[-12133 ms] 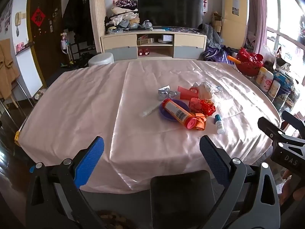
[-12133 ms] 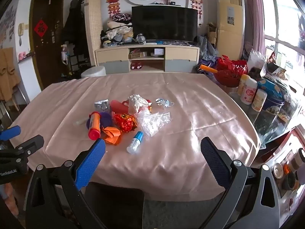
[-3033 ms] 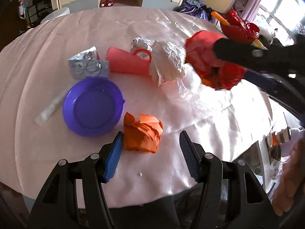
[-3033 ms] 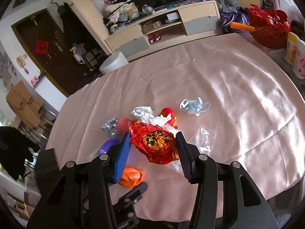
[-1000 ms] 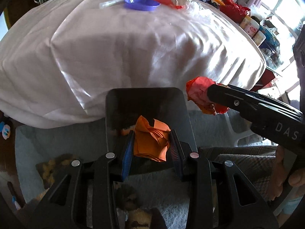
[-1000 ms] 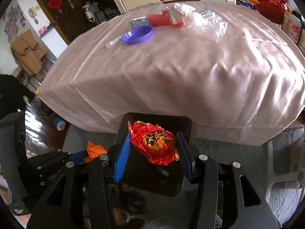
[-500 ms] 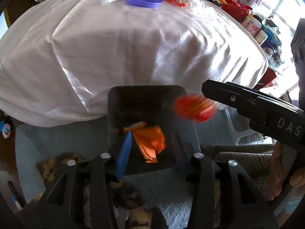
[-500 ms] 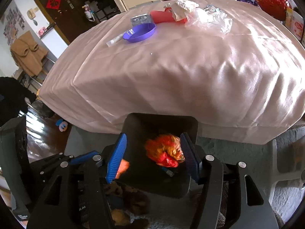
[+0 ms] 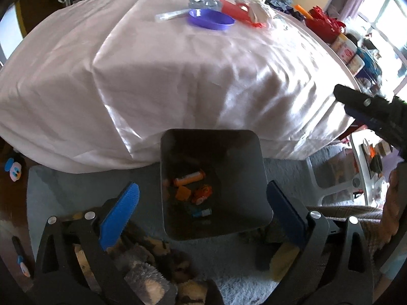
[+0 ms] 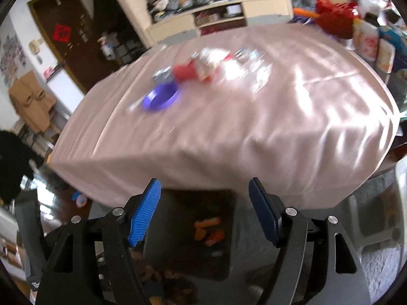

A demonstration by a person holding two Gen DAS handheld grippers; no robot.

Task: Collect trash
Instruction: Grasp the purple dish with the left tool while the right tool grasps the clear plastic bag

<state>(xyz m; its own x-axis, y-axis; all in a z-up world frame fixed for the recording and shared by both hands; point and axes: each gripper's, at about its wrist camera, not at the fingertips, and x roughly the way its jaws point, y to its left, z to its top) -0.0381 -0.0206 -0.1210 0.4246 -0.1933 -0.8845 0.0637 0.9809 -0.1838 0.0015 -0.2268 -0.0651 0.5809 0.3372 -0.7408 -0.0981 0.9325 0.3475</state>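
Both hand-held grippers stood empty over the bin

The left hand-held gripper (image 9: 202, 216) and right hand-held gripper (image 10: 204, 211) had just opened; the orange trash (image 9: 183, 193) lay inside the dark bin (image 9: 257, 178) below the desk (image 9: 178, 76). No writing was readable.

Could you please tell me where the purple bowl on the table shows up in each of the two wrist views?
Left wrist view: the purple bowl sits near the top, slightly right of centre, on the far part of the table.
Right wrist view: the purple bowl is blurred, upper left of centre.
Shared landmark: the dark trash bin on the floor at the table's near edge, low in both views.
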